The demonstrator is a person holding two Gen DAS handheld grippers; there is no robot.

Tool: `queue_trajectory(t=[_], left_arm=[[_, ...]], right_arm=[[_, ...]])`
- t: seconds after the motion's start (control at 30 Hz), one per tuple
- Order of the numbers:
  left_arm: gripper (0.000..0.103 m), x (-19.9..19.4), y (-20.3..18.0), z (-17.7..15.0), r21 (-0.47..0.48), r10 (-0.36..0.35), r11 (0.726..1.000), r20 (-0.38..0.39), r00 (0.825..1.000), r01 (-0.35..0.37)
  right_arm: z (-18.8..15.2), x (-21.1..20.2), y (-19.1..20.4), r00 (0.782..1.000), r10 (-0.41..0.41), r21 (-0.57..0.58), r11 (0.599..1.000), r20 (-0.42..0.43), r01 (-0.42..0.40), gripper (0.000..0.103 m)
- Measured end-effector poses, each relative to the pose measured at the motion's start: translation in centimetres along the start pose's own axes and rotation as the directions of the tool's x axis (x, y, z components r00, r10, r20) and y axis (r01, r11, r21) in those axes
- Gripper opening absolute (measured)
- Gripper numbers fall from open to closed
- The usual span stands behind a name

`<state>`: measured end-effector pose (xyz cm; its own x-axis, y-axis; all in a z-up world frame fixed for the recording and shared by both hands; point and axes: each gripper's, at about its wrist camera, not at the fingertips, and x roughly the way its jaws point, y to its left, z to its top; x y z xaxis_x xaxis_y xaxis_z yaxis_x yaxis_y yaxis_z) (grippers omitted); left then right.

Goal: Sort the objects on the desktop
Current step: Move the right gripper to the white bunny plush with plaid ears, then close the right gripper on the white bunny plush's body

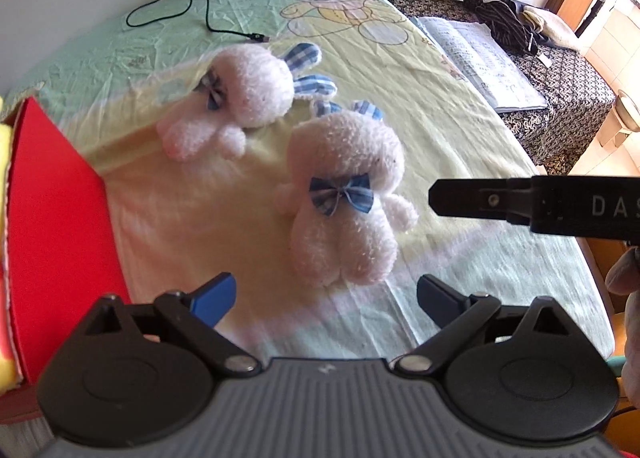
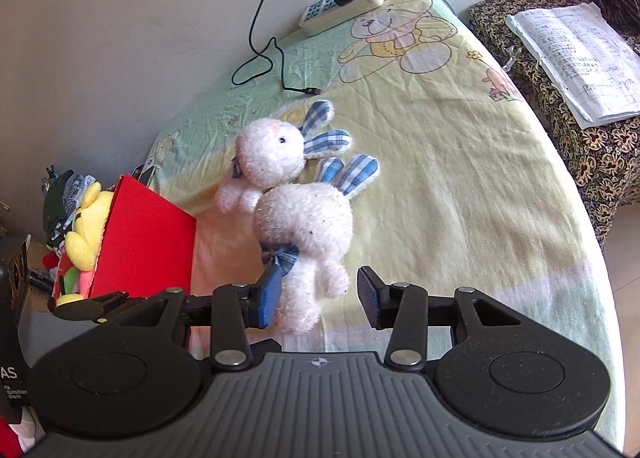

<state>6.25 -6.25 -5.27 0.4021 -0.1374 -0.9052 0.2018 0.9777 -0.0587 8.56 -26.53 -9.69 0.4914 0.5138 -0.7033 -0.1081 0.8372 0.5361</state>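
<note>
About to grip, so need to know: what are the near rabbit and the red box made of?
Near rabbit: soft fuzzy white plush, by its nap; ears and bow look like checked woven cloth. Red box: probably matte cardboard, flat thin wall with a sharp edge.

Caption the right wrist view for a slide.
Open right gripper straddles the near plush rabbit beside the red box.

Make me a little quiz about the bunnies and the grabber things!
1. True or false: the right gripper is shut tight on the nearer bunny.
2. What pattern is on the bunnies' ears? A dots, B blue checks, C plain red.
3. Fill in: the yellow plush toy sits behind the ___ box wall.

Key: 1 false, its fingers are apart around the bunny's lower body. 2 B. 3 red.
</note>
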Motion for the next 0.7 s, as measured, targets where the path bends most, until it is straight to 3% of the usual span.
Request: queue_trajectory(t=[0.1,0.3,0.7], left_arm=[[0.097,0.8,0.4,0.7,-0.012,-0.013,1.000,-0.005,1.000,0.013],[0.096,1.9,0.9,2.3,-0.009,-0.046,0.999,0.043,0.998,0.047],[0.074,5.4,2.3,4.5,-0.038,-0.151,0.988,0.001,0.989,0.151]], right_arm=[[0.6,0.8,-0.7,1.000,0.005,0.033,0.999,-0.008,-0.005,0.052],[1.6,2.8,-1.3,0.999,0.029,0.057,0.998,-0.046,-0.026,0.053],[3.1,6.3,-1.4,0.983,0.143,0.085,0.987,-0.118,-0.133,0.056]])
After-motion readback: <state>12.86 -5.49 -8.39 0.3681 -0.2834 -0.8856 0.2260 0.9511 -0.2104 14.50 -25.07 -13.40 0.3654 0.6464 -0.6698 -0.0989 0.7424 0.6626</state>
